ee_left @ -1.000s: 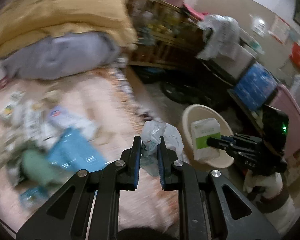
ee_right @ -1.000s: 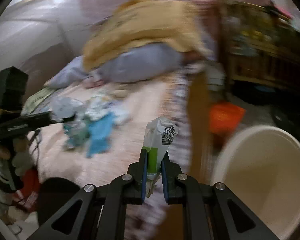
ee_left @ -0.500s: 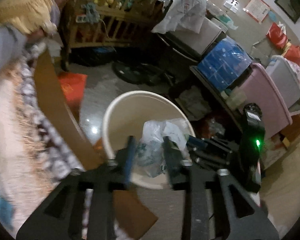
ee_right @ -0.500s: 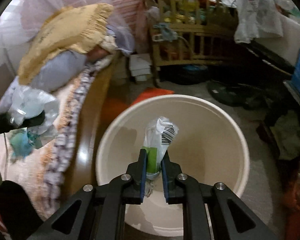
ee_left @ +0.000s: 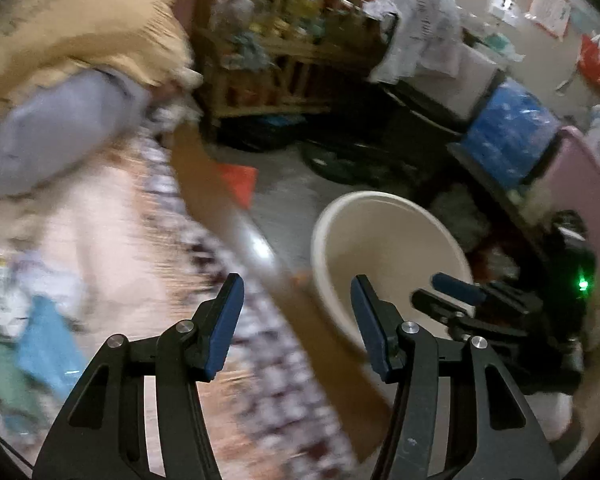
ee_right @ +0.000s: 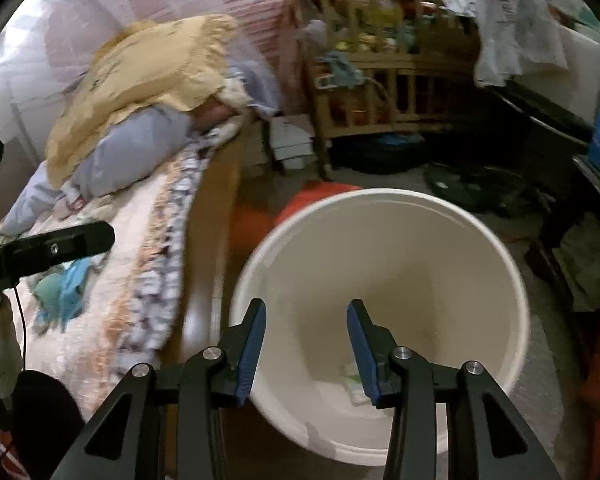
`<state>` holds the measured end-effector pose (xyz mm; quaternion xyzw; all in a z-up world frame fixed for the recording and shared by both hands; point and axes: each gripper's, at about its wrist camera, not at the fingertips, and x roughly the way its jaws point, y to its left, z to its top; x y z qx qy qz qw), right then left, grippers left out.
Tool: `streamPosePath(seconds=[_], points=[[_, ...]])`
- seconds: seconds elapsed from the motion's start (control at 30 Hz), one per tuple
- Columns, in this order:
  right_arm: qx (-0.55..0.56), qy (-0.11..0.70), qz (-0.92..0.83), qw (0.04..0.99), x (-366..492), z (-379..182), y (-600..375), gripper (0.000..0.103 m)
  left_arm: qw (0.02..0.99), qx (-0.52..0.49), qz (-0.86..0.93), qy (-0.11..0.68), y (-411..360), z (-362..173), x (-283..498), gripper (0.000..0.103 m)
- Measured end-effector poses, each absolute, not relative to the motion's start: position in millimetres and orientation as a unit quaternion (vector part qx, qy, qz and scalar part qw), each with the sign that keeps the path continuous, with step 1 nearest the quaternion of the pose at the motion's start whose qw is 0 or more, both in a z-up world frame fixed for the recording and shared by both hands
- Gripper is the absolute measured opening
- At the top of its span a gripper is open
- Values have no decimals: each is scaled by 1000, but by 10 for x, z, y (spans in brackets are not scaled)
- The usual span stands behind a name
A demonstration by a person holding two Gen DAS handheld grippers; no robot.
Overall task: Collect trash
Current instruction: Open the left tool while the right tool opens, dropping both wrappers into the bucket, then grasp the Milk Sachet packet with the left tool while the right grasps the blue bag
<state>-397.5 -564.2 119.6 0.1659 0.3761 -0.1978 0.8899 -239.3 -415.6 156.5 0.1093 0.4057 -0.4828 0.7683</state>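
Both my grippers were opening, empty: right gripper (ee_right: 306, 340) over the cream bucket (ee_right: 512, 280); left gripper (ee_left: 296, 320) nearer the bed litter (ee_left: 44, 344), left of the bucket.

Bed (ee_right: 148, 216): pale patterned cover, wooden side rail along floor edge. Grey pillow (ee_right: 132, 160) at head end, yellow fringed blanket (ee_right: 140, 80) on top. Blue and green scraps (ee_right: 64, 288) near foot end. Floor (ee_right: 540, 380): cream bucket (ee_right: 512, 280) just beside rail.
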Motion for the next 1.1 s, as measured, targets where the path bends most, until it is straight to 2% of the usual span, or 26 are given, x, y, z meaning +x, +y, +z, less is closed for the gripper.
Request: streamPosePath(seconds=[0.43, 0.6, 0.73, 0.93, 1.1], points=[[126, 378, -97, 912, -3270, 1274, -4736, 41, 837, 106, -375, 385, -3122, 1523, -2011, 54], [114, 380, -67, 916, -3046, 1298, -4421, 47, 853, 98, -342, 382, -2782, 1510, -1909, 54], [108, 381, -48, 917, -2906, 1310, -4200, 56, 864, 100, -320, 376, -2537, 1507, -1855, 54], [90, 390, -25, 916, -2728, 1324, -3933, 58, 872, 77, -299, 380, -2042, 1499, -1704, 54], [78, 400, -4, 913, -2579, 1288, -3760, 66, 875, 68, -269, 396, -1577, 1420, -1523, 54]])
